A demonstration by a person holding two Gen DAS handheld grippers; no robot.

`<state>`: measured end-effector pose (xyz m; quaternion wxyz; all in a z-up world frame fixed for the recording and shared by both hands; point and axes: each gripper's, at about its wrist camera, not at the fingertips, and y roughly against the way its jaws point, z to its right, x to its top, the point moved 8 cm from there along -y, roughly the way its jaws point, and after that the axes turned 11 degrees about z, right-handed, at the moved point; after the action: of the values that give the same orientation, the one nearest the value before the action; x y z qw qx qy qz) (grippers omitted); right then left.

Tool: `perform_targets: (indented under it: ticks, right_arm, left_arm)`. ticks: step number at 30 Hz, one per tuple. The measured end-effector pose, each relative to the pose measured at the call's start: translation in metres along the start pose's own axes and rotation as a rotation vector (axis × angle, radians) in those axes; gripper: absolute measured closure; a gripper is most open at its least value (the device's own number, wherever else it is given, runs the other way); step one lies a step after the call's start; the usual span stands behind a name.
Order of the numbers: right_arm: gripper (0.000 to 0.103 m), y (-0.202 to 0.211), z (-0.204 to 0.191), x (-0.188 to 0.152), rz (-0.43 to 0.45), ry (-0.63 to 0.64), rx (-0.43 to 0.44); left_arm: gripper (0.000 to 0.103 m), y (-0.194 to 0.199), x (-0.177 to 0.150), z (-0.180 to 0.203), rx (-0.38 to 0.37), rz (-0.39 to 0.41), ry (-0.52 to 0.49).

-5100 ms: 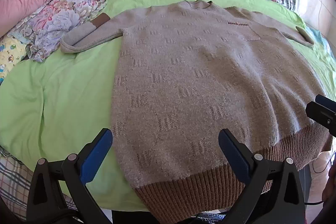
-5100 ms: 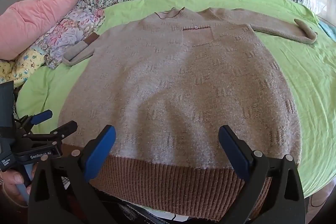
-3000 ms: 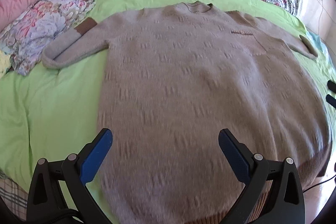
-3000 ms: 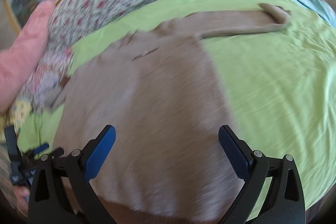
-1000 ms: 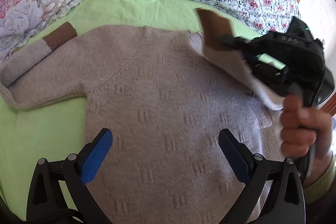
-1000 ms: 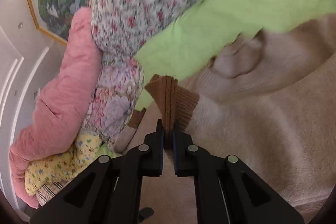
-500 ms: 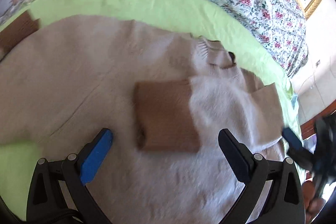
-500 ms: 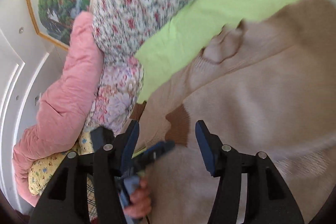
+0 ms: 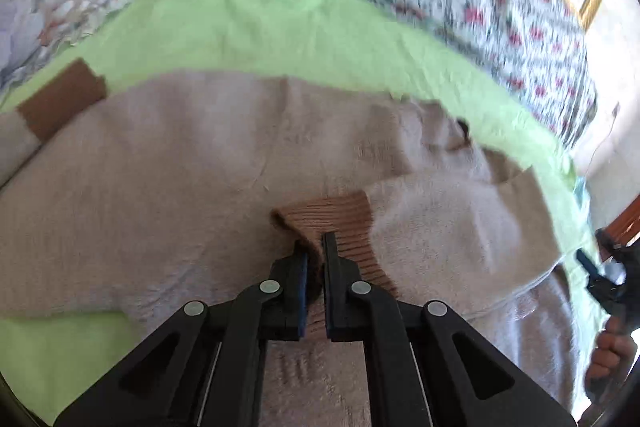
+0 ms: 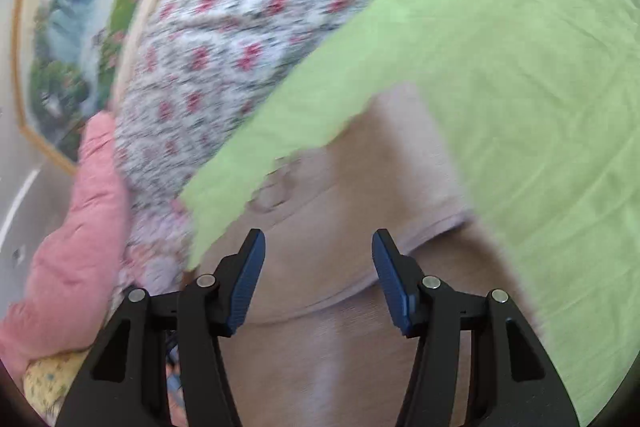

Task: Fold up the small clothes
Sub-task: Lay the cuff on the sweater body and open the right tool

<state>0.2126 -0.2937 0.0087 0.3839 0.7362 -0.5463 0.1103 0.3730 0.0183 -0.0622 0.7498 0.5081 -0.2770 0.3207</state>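
Beige sweater (image 9: 160, 187): flat on the green sheet (image 9: 260, 27), one sleeve folded across its chest. My left gripper (image 9: 314, 247): clenched on that sleeve's brown cuff (image 9: 332, 223). My right gripper (image 10: 318, 255): jaws apart, empty, above the sweater's shoulder. Surroundings: floral quilt (image 10: 248, 7), pink pillow (image 10: 80, 247), framed painting (image 10: 72, 27). Other cuff (image 9: 60, 99) at far left.
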Motion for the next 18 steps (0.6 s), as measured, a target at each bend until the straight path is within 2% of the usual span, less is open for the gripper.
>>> perform_targets:
  ticks: [1,3,6,9,10,11,12,13,16,17,18]
  right_arm:
    - [0.046,-0.003,0.007,0.007,0.013,0.015,-0.035]
    - [0.046,-0.011,0.020,0.017,0.018,0.039,-0.096]
    - [0.044,-0.030,0.037,0.031,-0.014,0.046,-0.153]
    - [0.043,-0.041,0.045,0.035,-0.036,0.045,-0.158]
    - [0.043,-0.043,0.045,0.036,-0.039,0.048,-0.157]
    - [0.043,-0.045,0.043,0.035,-0.041,0.052,-0.151]
    - [0.043,-0.045,0.042,0.034,-0.043,0.057,-0.146]
    - [0.043,-0.044,0.040,0.032,-0.043,0.060,-0.145]
    - [0.042,-0.042,0.042,0.030,-0.043,0.065,-0.147]
    - [0.042,-0.041,0.043,0.029,-0.040,0.068,-0.151]
    - [0.042,-0.040,0.045,0.030,-0.035,0.069,-0.159]
  left_arm:
    - [0.099,0.009,0.008,0.000,-0.009,0.042,0.005]
    - [0.100,0.014,0.015,0.001,-0.013,0.075,0.006]
    - [0.100,0.014,0.009,0.001,-0.037,0.053,0.000]
    - [0.099,0.013,0.000,0.002,-0.074,0.003,0.004]
    - [0.091,0.011,-0.003,0.002,-0.084,-0.021,0.017]
    - [0.076,0.008,-0.009,-0.002,-0.100,-0.050,0.040]
    - [0.065,0.006,-0.014,-0.005,-0.115,-0.076,0.072]
    - [0.048,0.001,-0.017,-0.010,-0.107,-0.099,0.103]
    - [0.050,-0.004,-0.019,-0.010,-0.123,-0.100,0.131]
    - [0.055,-0.006,-0.019,-0.006,-0.127,-0.095,0.115]
    - [0.068,-0.006,-0.018,-0.002,-0.132,-0.090,0.097]
